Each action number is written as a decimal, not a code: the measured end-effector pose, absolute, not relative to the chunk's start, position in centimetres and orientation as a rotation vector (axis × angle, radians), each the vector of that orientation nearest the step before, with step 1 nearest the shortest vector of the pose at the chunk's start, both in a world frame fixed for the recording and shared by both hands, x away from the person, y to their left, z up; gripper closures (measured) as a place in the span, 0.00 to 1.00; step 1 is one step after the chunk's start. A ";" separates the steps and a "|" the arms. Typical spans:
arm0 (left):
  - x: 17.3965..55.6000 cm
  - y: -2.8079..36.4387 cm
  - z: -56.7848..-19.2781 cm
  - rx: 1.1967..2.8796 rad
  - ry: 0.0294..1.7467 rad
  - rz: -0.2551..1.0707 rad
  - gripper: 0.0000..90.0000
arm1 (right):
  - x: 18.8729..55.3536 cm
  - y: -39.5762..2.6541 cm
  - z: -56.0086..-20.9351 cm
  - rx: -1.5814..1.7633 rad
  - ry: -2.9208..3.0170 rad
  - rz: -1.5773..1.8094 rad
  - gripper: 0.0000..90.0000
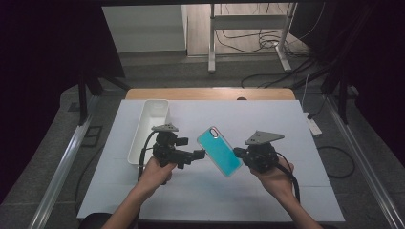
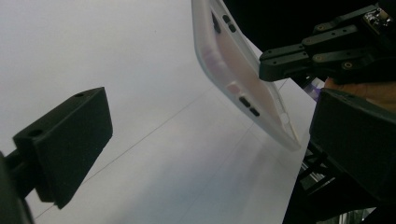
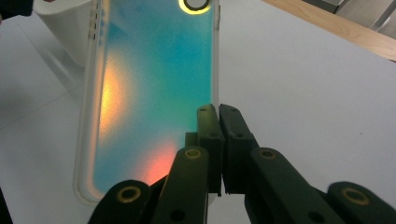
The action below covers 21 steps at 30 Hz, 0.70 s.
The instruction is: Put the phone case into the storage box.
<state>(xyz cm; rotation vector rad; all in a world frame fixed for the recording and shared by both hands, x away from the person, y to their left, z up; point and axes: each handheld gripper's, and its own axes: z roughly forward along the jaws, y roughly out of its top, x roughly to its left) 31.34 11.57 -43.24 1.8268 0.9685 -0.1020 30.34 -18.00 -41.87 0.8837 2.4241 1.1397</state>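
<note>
A phone case [image 1: 218,150] with a teal back and a clear rim is held tilted above the white table. My right gripper [image 1: 237,152] is shut on its right long edge; in the right gripper view the jaws [image 3: 218,119] pinch that rim of the case [image 3: 154,88]. My left gripper [image 1: 191,148] is just left of the case, open, with nothing between its pads. In the left gripper view its two pads [image 2: 65,144] stand wide apart, and the case's clear side [image 2: 243,79] hangs ahead at the upper right, apart from them, with the other gripper [image 2: 303,58] on it.
A white oblong bin [image 1: 143,119] lies on the table's left side, just behind the left gripper. The table's wooden far edge [image 1: 210,93] runs behind the white mat [image 1: 210,195]. Cables and a metal stand are on the floor beyond.
</note>
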 end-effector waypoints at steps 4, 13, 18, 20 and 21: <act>31.7 11.3 -43.3 1.809 0.972 -0.138 0.01 | 30.2 -17.7 -41.9 0.869 2.428 1.144 0.98; 32.3 10.9 -43.7 1.783 0.971 -0.193 0.01 | 29.7 -16.9 -41.9 0.836 2.436 1.150 0.98; 32.7 10.7 -43.9 1.773 0.970 -0.219 0.02 | 29.6 -16.5 -41.9 0.816 2.443 1.153 0.98; 32.7 10.6 -43.9 1.774 0.967 -0.221 0.02 | 29.5 -16.4 -41.9 0.814 2.444 1.151 0.98; 32.8 10.6 -44.0 1.768 0.960 -0.232 0.02 | 29.5 -16.4 -41.9 0.813 2.445 1.153 0.98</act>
